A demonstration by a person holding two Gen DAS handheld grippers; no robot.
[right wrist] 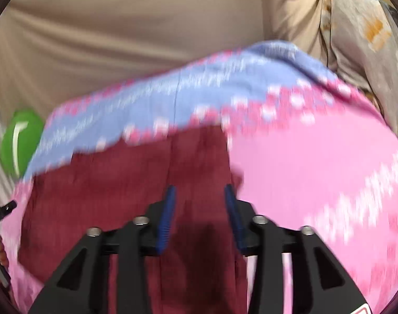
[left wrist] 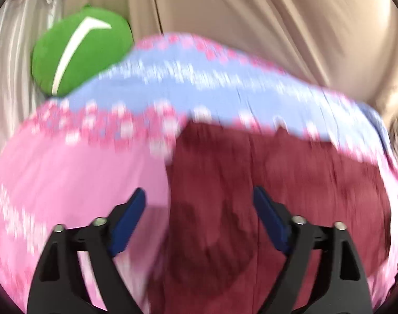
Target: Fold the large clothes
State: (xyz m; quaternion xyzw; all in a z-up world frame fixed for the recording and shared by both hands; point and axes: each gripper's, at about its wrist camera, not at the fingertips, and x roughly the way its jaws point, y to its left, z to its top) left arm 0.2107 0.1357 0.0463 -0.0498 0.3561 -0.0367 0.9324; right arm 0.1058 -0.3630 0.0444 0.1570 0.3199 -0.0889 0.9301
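A pink bed cover with blurry flowers fills the low part of both views. Near the bottom, the left gripper and right gripper both hang spread wide, holding nothing, over the dark red cloth in the middle. Folding looks barely started; next each must pinch an edge. Farther up lie a blue band, a green cushion at upper left, and tan curtains.
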